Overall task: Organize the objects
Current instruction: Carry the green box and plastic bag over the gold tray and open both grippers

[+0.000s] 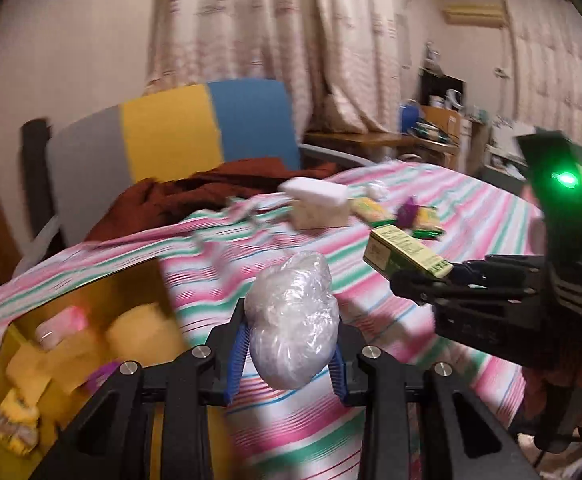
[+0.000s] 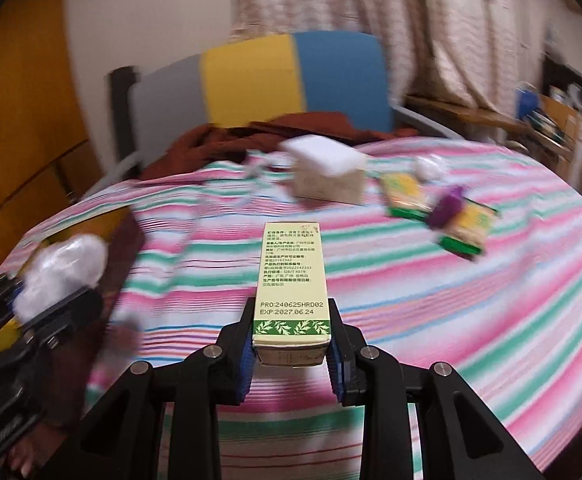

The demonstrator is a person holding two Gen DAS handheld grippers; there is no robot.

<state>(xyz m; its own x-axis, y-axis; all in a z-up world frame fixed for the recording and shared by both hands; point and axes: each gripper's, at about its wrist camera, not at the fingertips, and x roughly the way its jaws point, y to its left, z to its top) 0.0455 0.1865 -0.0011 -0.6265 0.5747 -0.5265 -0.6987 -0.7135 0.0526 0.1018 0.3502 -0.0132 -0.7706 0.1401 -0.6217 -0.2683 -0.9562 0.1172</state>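
left gripper is clamped on a plastic-wrapped bundle, carried above the striped sheet; the yellow box sits low left with packets already inside, so that's likely the drop target. swing left until the bundle is over the opening, lower, then release, don't drop from height. right gripper shows here gripping a green carton. right view: right gripper pinches the carton at its near end, long end cantilevered, so keep it level and move slowly. go one hand at a time at the box. snack packs, purple item and white box remain on the sheet.
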